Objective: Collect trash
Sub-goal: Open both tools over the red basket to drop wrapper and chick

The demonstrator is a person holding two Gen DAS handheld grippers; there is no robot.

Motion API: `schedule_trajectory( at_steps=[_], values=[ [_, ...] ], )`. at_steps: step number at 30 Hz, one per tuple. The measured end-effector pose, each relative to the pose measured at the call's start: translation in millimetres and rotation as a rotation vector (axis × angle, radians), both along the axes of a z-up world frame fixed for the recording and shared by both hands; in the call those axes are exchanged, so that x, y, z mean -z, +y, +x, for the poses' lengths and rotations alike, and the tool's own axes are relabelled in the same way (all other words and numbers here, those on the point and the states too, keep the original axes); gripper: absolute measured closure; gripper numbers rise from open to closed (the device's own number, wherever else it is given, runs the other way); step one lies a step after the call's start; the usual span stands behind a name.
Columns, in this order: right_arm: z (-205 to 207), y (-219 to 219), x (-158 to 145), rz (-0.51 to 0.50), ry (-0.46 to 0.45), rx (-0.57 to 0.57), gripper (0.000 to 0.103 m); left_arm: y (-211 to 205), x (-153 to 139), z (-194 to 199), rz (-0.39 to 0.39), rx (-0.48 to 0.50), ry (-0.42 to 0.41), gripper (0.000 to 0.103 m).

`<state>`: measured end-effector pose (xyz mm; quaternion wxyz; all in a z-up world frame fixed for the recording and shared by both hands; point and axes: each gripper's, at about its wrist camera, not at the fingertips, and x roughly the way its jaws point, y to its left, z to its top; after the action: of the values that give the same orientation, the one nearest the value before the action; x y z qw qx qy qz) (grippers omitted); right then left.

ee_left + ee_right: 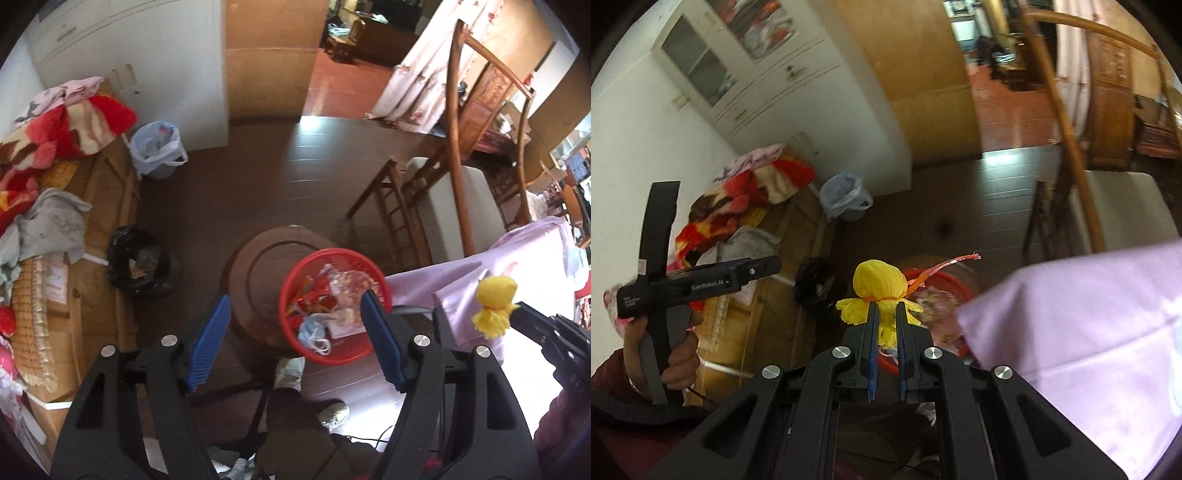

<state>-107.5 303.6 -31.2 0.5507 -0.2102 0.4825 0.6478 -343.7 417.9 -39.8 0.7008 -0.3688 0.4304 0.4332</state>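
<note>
Now our right gripper (886, 325) is clamped on a yellow mesh bag (881, 288) w/ a red tie, above the red trash basket (334, 354) beside the purple-clothed table (1071, 332). Our left gripper (295, 343) hangs w/ jaws apart, nothing btw them.

1. The floor (266, 177) is dark wood boards, and a bright patch of light lies on it near the doorway (343, 55).
2. Behind the doorway the floor is reddish, and some dark furniture stands there.
3. A white cupboard (746, 74) with glass doors and drawers stands against the white wall.
4. A wooden panel (273, 55) is beside the doorway.
5. A low wooden bench (107, 206) along the left carries a red blanket (74, 125) and clothes.
6. A wooden chair (461, 155) with a pale cushion stands at the right, near a flowered curtain (436, 62).
7. A lilac cloth (1071, 332) covers the surface at the right.
</note>
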Motion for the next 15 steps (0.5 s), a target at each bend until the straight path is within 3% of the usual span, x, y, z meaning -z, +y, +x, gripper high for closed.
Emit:
schedule_trajectory(
  at_steps=[5, 6, 8, 15],
  values=[
    [-23, 29, 12, -0.022, 0.012, -0.066, 0.091, 3, 3, -19, -0.01, -0.032, 0.008, 0.032],
    [-26, 35, 15, -0.029, 0.022, -0.068, 0.086, 3, 3, -22, -0.012, -0.037, 0.009, 0.032],
    [-27, 41, 17, -0.035, 0.044, -0.058, 0.079, 5, 4, -26, -0.012, -0.041, 0.01, 0.032],
    [-20, 41, 5, -0.022, 0.021, -0.021, 0.076, 13, 4, -23, -0.011, -0.012, -0.013, 0.032]
  ],
)
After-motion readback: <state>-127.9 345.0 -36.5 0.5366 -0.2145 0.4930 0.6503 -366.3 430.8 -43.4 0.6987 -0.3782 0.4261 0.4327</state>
